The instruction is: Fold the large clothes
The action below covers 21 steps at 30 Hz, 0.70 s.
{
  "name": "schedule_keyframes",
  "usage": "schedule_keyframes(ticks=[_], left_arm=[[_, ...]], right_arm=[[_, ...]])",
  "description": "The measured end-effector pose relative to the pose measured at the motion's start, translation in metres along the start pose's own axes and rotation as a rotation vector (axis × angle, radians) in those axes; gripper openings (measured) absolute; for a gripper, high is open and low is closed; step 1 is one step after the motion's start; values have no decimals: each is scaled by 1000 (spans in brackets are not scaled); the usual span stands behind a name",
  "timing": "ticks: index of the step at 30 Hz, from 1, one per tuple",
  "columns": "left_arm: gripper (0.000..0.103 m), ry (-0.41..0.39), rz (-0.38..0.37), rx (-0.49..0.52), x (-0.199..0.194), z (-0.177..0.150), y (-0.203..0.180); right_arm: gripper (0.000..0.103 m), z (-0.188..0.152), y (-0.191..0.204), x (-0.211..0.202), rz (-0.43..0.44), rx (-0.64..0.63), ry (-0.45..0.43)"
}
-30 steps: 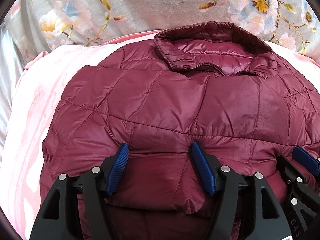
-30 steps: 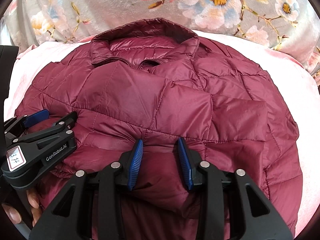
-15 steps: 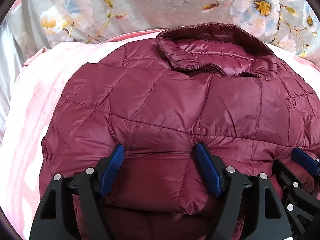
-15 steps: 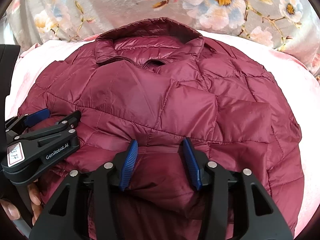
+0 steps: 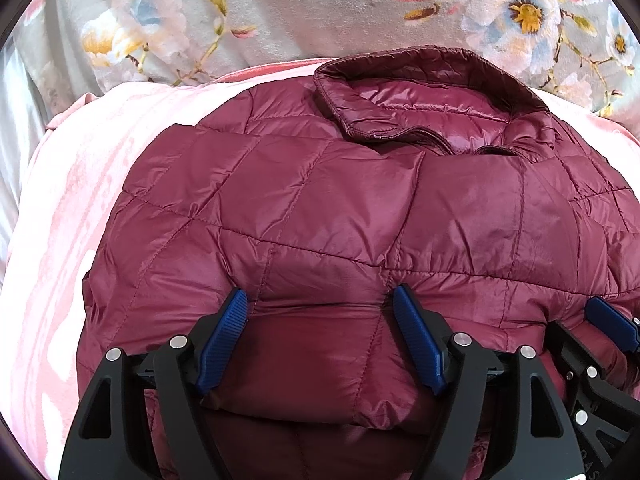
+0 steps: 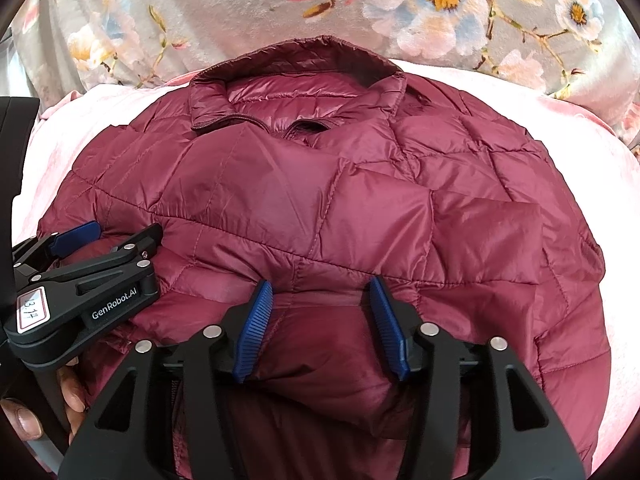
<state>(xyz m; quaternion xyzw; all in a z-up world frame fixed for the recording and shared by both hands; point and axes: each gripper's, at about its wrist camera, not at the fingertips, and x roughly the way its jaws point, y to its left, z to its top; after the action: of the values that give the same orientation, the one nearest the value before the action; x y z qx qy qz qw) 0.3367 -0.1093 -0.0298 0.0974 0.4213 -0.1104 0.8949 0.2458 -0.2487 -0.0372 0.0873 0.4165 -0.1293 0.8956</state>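
1. Change: both claws have spread wider since a second ago, and the fold lies lower.
2. Floral blanket [image 5: 280,12]: far side.
3. Pink sheet [image 5: 60,216]: under the jacket.
4. Maroon quilted jacket [image 5: 340,208]: centre, folded, collar far.
5. Left claw [image 5: 320,340]: wide open, pads against the near fold.
6. Right claw [image 6: 320,328]: part open, straddling the fold.

A pink blanket [image 5: 72,208] lies before grey floral fabric [image 6: 248,12], brightly lit.

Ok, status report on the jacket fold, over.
Left gripper and right gripper open, fingers straddling folded jacket hem. Jacket on pink blanket, collar far side. Nothing in the way.
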Motion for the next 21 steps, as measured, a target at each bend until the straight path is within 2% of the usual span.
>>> schedule_keyframes(ticks=[4, 6, 9, 11, 13, 16, 18, 21], left_arm=[[73, 1, -14, -10, -1, 2, 3], [73, 12, -52, -1, -6, 8, 6], [73, 7, -152, -41, -19, 32, 22], [77, -1, -195, -98, -23, 56, 36], [77, 25, -257, -180, -17, 82, 50], [77, 94, -364, -333, 11, 119, 69], [77, 133, -379, -384, 30, 132, 71], [77, 208, -412, -423, 65, 138, 67]], right_arm=[[57, 2, -2, -2, 21, 11, 4], [58, 8, -7, -8, 58, 23, 10], [61, 37, -29, -28, 112, 68, -67], [69, 67, -52, -31, 142, 137, -98], [69, 91, -77, -16, 204, 236, -76], [69, 114, -104, 13, 238, 354, -46], [69, 124, -116, 37, 245, 408, 0], [70, 129, -115, 70, 305, 449, 76]])
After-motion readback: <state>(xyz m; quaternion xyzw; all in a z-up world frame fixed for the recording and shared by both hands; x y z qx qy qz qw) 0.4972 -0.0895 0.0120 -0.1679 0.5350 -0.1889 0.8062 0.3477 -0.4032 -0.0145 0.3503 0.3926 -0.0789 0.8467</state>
